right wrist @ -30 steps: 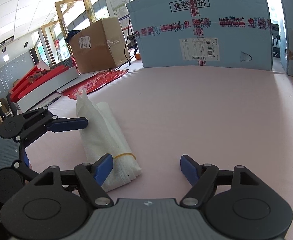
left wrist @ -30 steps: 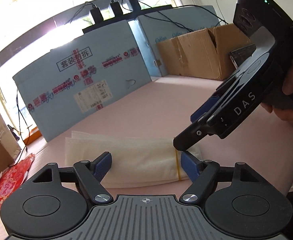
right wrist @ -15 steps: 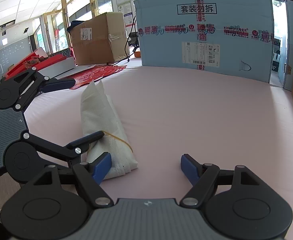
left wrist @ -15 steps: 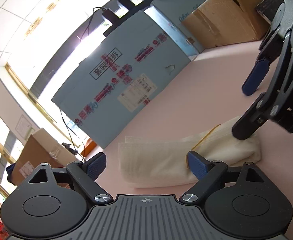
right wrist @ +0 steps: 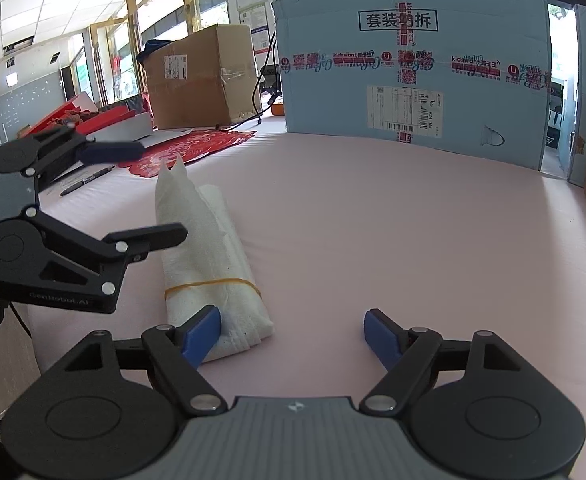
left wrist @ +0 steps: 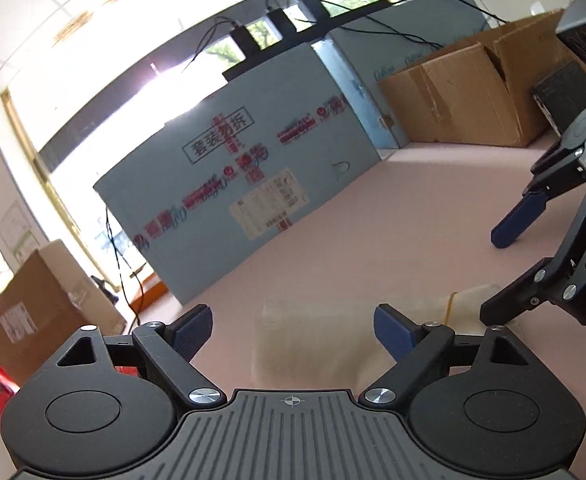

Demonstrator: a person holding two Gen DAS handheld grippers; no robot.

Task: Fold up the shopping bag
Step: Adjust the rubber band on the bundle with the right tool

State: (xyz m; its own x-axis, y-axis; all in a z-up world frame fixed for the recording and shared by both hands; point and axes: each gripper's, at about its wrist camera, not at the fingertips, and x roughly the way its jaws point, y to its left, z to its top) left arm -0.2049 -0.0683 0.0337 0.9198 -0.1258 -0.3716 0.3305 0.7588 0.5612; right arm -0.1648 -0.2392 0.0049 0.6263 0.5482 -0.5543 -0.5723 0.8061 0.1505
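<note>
The pink table (right wrist: 413, 220) lies broad and bare rightward to the blue box (right wrist: 409, 72). The rolled white bag (right wrist: 209, 264), rubber band (right wrist: 209, 282) around it, lies near the left edge. Left gripper (left wrist: 293, 330) spread wide, holding nothing; right gripper (right wrist: 293, 334) likewise apart, one finger (right wrist: 203, 332) touching the bag's end.

Your left gripper (left wrist: 293, 330) is angled slightly downward, its jaws spread wide with nothing pressed between the blue pads (left wrist: 393, 334); over the last second they have been opening. Your right gripper (right wrist: 291, 334) tilts down more steeply, jaws also wide apart, and they too have just been opening a little. The two grippers sit near each other, crossing at an angle, without touching.
</note>
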